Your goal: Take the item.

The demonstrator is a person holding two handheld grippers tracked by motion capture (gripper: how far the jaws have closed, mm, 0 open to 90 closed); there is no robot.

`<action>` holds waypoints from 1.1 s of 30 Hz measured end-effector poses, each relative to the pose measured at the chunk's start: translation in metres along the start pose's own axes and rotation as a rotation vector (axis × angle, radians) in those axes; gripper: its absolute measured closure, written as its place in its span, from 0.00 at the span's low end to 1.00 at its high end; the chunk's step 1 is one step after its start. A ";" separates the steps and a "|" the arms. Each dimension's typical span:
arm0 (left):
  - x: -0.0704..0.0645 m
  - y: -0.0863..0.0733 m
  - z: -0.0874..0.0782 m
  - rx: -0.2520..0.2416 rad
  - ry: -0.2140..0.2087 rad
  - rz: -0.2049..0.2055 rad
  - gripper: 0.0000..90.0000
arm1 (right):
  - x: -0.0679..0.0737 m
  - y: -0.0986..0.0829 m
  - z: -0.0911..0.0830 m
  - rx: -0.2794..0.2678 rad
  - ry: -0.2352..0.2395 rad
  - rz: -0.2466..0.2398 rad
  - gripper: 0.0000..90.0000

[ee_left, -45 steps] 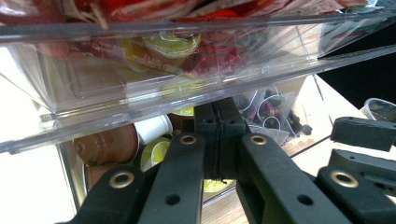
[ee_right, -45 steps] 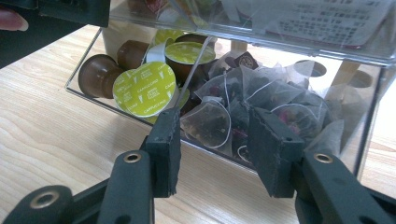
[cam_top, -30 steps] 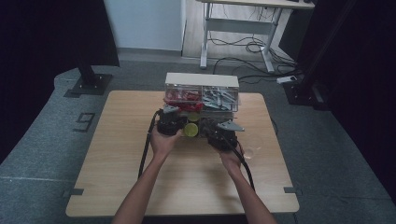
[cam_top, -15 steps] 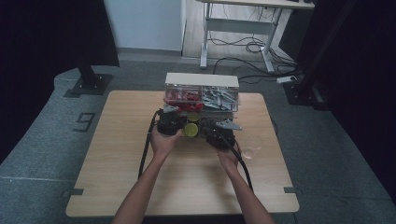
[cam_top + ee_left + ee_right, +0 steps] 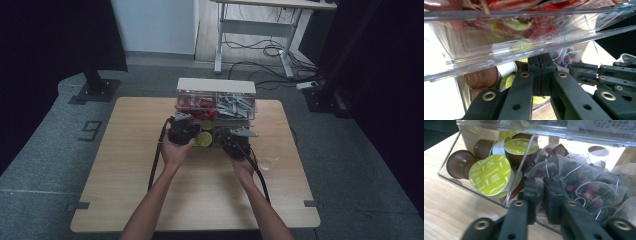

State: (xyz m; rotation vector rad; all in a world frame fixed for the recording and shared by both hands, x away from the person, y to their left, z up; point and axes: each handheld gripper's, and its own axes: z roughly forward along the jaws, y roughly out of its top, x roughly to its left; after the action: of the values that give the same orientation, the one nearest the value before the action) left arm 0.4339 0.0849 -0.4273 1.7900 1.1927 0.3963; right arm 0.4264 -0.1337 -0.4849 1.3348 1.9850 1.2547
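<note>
The clear organizer (image 5: 216, 102) stands at the far middle of the bench (image 5: 125, 175); the left claw (image 5: 540, 75) sits closed at its lower drawer front, by the capsules (image 5: 490, 173); the right claw (image 5: 539, 195), nearly closed, grips the drawer's front wall before the tea bags (image 5: 584, 187).

Both forearms reach forward, left tongs (image 5: 181, 131) and right tongs (image 5: 237, 142) closed.

In the high view, the organizer (image 5: 216, 100) hides the fingers of both grippers, and its contents are too small to tell apart. In the left gripper view, the upper drawer (image 5: 524, 32) is cut off by the top edge and blurs the packets behind it. In the right gripper view, the fingers (image 5: 530, 195) hide part of the tea bags (image 5: 584, 185); whether they pinch one cannot be told.
</note>
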 end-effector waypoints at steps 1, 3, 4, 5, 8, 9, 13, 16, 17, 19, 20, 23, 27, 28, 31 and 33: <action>0.000 0.000 0.000 0.000 0.000 0.000 1.00 | -0.001 0.000 -0.001 0.002 0.004 0.004 0.94; 0.000 0.000 0.000 -0.001 0.000 0.000 1.00 | -0.001 0.000 -0.002 -0.003 0.012 0.008 0.97; 0.000 0.000 0.000 -0.002 0.000 -0.001 1.00 | -0.002 0.000 -0.003 -0.007 0.016 0.006 0.98; 0.000 0.000 -0.001 -0.002 0.001 0.001 1.00 | -0.002 0.001 -0.005 -0.010 0.021 0.007 0.98; 0.001 0.000 -0.001 -0.003 0.002 0.002 1.00 | -0.003 0.003 -0.011 -0.023 0.029 -0.002 0.99; 0.001 0.000 -0.001 -0.004 0.002 0.002 1.00 | -0.003 0.004 -0.013 -0.030 0.030 -0.004 0.99; 0.001 0.000 -0.001 -0.006 0.002 0.002 1.00 | -0.006 0.008 -0.021 -0.049 0.035 -0.003 0.99; 0.001 0.000 0.000 -0.006 0.003 0.001 1.00 | -0.008 0.010 -0.027 -0.060 0.036 -0.008 0.99; 0.001 0.000 0.000 -0.006 0.003 0.001 1.00 | -0.009 0.010 -0.029 -0.063 0.038 -0.007 0.99; 0.001 0.000 0.000 -0.006 0.004 -0.001 1.00 | -0.009 0.011 -0.033 -0.071 0.042 -0.005 0.99; 0.001 0.000 0.000 -0.006 0.004 0.000 1.00 | -0.008 0.011 -0.035 -0.075 0.044 -0.008 0.99; 0.000 -0.001 0.000 -0.005 0.005 -0.001 1.00 | -0.007 0.012 -0.039 -0.081 0.049 -0.011 0.99; 0.000 0.000 0.000 -0.004 0.005 -0.001 1.00 | -0.005 0.013 -0.042 -0.088 0.055 -0.018 0.99; 0.000 0.000 0.000 -0.004 0.005 -0.001 1.00 | -0.005 0.014 -0.043 -0.089 0.056 -0.018 0.99; 0.000 0.000 0.000 -0.004 0.005 0.000 1.00 | -0.004 0.014 -0.045 -0.092 0.063 -0.020 0.99; 0.001 0.000 0.000 -0.003 0.003 -0.001 1.00 | -0.005 0.015 -0.047 -0.097 0.064 -0.020 0.99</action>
State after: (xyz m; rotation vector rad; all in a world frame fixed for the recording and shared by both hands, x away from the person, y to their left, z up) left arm 0.4343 0.0852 -0.4279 1.7869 1.1945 0.4007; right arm 0.4005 -0.1565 -0.4495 1.2398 1.9493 1.3817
